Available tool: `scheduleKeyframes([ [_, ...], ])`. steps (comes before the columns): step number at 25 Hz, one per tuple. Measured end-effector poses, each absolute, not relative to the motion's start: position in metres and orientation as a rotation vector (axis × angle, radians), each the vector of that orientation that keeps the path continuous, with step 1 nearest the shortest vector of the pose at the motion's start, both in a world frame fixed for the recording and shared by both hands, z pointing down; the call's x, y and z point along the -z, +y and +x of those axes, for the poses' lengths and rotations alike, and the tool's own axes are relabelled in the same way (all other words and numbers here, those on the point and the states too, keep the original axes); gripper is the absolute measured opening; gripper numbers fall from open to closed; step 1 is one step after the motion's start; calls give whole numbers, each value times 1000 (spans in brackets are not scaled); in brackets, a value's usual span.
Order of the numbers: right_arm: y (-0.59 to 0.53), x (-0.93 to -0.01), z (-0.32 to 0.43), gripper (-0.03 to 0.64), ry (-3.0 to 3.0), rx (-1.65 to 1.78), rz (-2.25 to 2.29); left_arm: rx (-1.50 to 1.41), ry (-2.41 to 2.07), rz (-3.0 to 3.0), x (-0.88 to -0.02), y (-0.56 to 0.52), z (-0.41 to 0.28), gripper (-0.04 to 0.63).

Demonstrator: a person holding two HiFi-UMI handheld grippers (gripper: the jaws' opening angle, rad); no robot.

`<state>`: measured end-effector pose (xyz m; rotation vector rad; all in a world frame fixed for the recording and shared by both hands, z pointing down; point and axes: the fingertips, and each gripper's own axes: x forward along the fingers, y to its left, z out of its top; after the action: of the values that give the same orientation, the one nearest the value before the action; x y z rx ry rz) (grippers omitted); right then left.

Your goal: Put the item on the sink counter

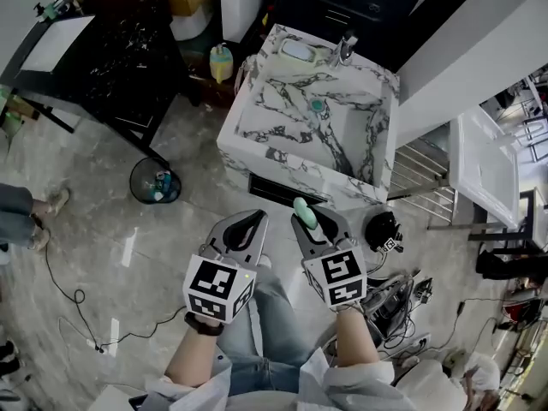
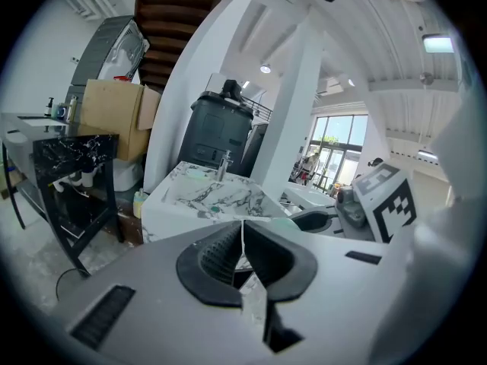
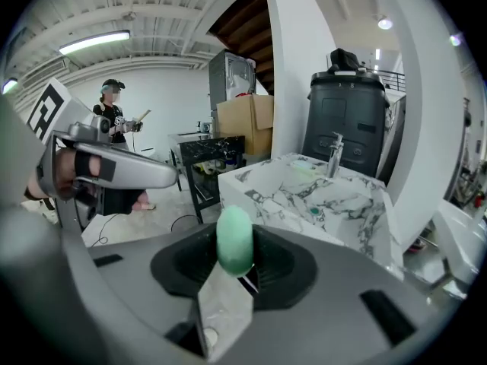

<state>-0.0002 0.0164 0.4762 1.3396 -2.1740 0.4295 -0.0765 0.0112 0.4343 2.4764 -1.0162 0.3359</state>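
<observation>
Right tongs (image 3: 237,258) are clenched on the green item (image 3: 234,238), whose rounded end projects past the tips. Left tongs (image 2: 243,226) are clenched on nothing, pads together, just beside the right tongs on their left. The marble sink (image 1: 248,135) stands ahead of both tongs, apart from them, with its tap (image 1: 345,48) at the far worktop edge. A bin (image 1: 156,181) stands on the floor, left of the left tongs.

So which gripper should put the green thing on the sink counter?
Right. The right gripper grips the pale green rounded item and points at the white marble sink; the left gripper is shut on nothing.
</observation>
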Motion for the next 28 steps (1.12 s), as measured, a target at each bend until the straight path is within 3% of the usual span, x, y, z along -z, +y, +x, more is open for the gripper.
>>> scheduleKeyframes([
  [28,-15,-764,22,132,-2087,-497,1451,-354,-981,2475,-702,4,-75,23],
])
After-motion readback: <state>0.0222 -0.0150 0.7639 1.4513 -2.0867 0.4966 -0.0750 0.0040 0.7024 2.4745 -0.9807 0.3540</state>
